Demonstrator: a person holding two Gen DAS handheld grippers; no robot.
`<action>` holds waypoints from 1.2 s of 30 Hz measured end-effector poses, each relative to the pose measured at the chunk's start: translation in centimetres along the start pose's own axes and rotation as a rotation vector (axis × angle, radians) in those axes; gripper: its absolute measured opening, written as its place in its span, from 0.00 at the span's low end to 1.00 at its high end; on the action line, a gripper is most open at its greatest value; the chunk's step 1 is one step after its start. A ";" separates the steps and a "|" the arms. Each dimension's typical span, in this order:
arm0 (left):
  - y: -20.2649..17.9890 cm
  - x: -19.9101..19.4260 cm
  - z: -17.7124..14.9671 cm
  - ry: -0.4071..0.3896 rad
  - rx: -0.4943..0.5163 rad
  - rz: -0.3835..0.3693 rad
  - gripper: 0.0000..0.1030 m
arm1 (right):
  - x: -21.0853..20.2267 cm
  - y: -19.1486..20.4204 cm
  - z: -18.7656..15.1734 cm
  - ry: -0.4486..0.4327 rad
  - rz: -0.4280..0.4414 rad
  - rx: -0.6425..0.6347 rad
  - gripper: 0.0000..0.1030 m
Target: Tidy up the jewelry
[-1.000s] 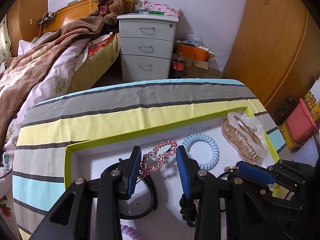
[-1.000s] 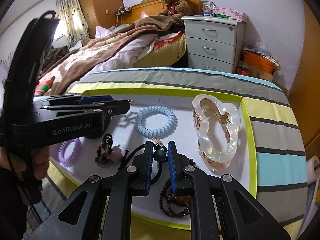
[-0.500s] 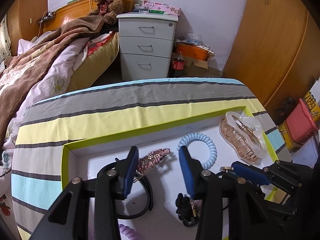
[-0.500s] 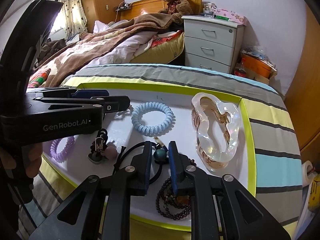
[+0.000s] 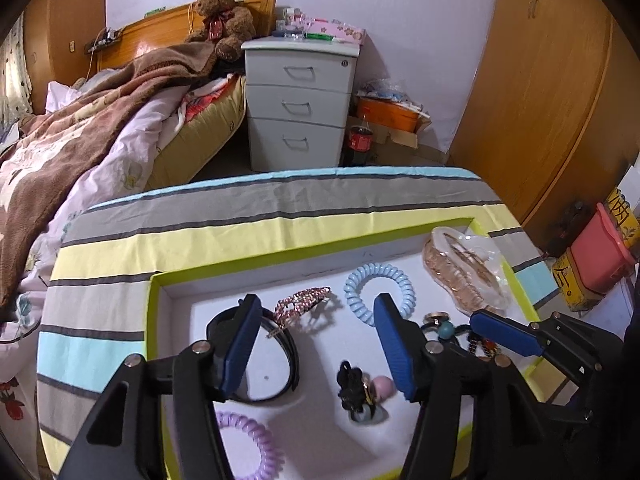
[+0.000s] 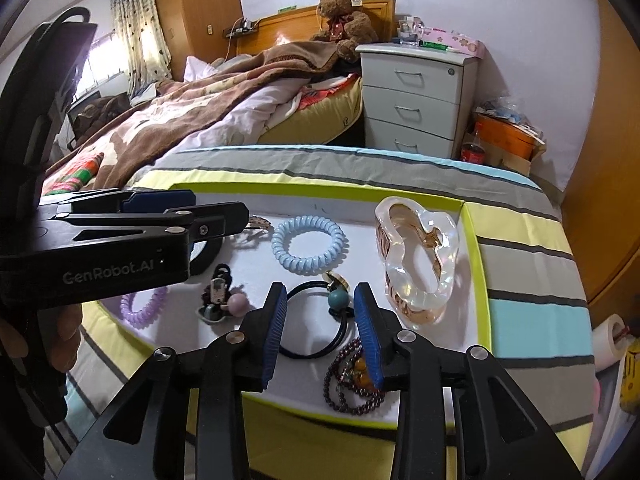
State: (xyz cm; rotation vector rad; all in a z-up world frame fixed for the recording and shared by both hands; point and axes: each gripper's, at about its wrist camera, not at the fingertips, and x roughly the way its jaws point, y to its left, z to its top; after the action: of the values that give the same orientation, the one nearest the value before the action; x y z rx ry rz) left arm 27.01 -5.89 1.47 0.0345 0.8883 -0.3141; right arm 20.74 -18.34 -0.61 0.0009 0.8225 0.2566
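Note:
A white tray with a lime rim [image 5: 154, 312] [image 6: 472, 240] holds the jewelry. My left gripper [image 5: 316, 340] is open and empty above a pink rhinestone clip [image 5: 302, 304] and a black headband [image 5: 290, 356]. My right gripper [image 6: 320, 328] is open and empty over a black hair tie with a teal bead [image 6: 338, 299]. Also in the tray are a blue coil tie [image 6: 308, 242] [image 5: 378, 292], a clear claw clip [image 6: 416, 256] [image 5: 464, 272], a purple coil tie [image 5: 256, 444] [image 6: 142, 306], a dark bead bracelet [image 6: 352, 384] and a small black and pink tie [image 5: 360, 392].
The tray lies on a striped cloth over a table [image 5: 240, 216]. Behind it are a bed [image 5: 80, 148], a white drawer unit [image 5: 300, 104] and wooden wardrobe doors [image 5: 540, 92]. A pink bin [image 5: 600, 256] stands at the right.
My right gripper let go of the teal-bead hair tie and opened wide. My left gripper opened wider and drew back; the pink clip now lies in the tray.

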 end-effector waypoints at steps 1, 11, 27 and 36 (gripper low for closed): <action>0.0 -0.4 -0.1 -0.003 -0.004 0.005 0.62 | -0.3 0.1 -0.1 -0.004 -0.005 0.004 0.35; 0.0 -5.0 -2.8 -0.072 -0.055 0.120 0.67 | -3.6 0.7 -1.7 -0.043 -0.038 0.038 0.45; -1.4 -9.1 -8.0 -0.088 -0.109 0.159 0.77 | -7.5 2.0 -4.2 -0.083 -0.147 0.065 0.46; -1.8 -9.6 -9.9 -0.078 -0.126 0.189 0.83 | -8.9 2.1 -4.9 -0.107 -0.151 0.079 0.46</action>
State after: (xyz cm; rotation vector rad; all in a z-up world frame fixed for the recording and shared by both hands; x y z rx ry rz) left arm 13.38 -3.57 2.76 -0.0103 0.8193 -0.0825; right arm 10.91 -18.79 2.68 0.0267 0.7215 0.0804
